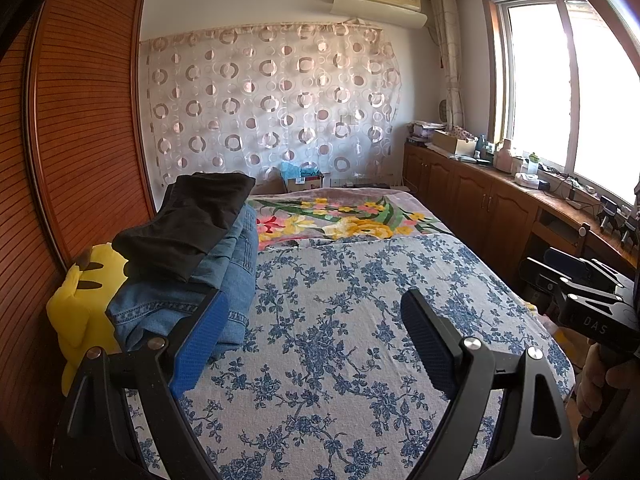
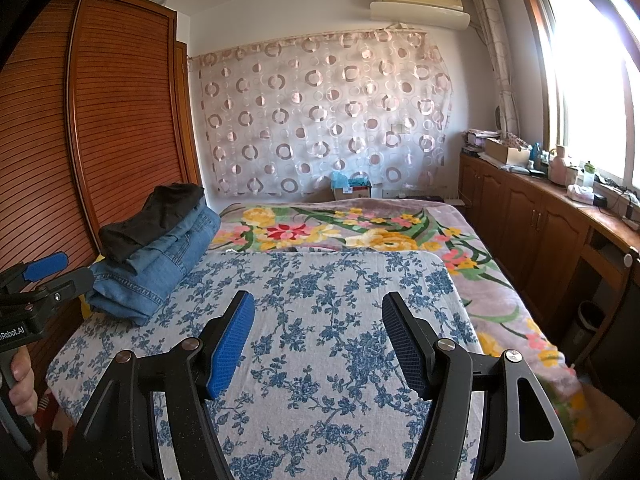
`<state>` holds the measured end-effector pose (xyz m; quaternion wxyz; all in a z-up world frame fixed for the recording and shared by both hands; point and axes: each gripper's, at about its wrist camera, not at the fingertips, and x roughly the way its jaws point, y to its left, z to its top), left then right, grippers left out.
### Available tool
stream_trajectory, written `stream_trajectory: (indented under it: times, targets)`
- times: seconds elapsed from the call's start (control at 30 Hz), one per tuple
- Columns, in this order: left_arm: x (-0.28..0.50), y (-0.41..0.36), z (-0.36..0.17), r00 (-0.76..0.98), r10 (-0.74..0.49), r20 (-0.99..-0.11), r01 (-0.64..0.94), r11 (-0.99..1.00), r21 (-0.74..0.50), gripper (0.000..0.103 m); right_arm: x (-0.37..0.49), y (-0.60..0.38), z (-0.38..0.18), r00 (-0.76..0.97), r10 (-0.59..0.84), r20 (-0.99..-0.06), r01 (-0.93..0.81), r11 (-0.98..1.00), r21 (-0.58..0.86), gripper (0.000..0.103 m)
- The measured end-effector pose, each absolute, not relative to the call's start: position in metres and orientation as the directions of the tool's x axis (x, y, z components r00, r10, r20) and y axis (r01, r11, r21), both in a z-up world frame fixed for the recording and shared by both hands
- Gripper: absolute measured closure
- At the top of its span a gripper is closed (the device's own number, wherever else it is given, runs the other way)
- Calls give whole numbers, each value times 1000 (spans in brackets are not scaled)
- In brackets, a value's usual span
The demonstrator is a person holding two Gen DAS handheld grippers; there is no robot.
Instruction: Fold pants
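A stack of folded pants lies at the left side of the bed: blue jeans (image 1: 224, 280) with black pants (image 1: 188, 220) on top. The same stack shows in the right wrist view, jeans (image 2: 160, 264) under black pants (image 2: 156, 216). My left gripper (image 1: 316, 320) is open and empty above the blue floral sheet (image 1: 340, 340), its left finger close beside the jeans. My right gripper (image 2: 318, 328) is open and empty over the sheet (image 2: 320, 360), right of the stack. Each gripper shows at the edge of the other's view, the right (image 1: 580, 292) and the left (image 2: 44, 276).
A yellow plush toy (image 1: 80, 304) sits left of the stack against the wooden wardrobe (image 1: 80, 120). A flowered blanket (image 1: 340, 216) covers the far bed. Wooden cabinets (image 1: 480, 196) with clutter run along the right under the window.
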<state>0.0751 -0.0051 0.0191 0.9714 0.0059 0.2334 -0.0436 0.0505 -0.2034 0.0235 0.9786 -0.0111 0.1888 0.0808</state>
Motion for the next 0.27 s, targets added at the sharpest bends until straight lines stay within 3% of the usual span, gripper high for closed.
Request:
stream_trajectory:
  times: [0.27]
  targets:
    - [75,-5,19,887,-83,-454,88,996,-10,15,51,-202,24,916,153,-372,-160,987,12,35]
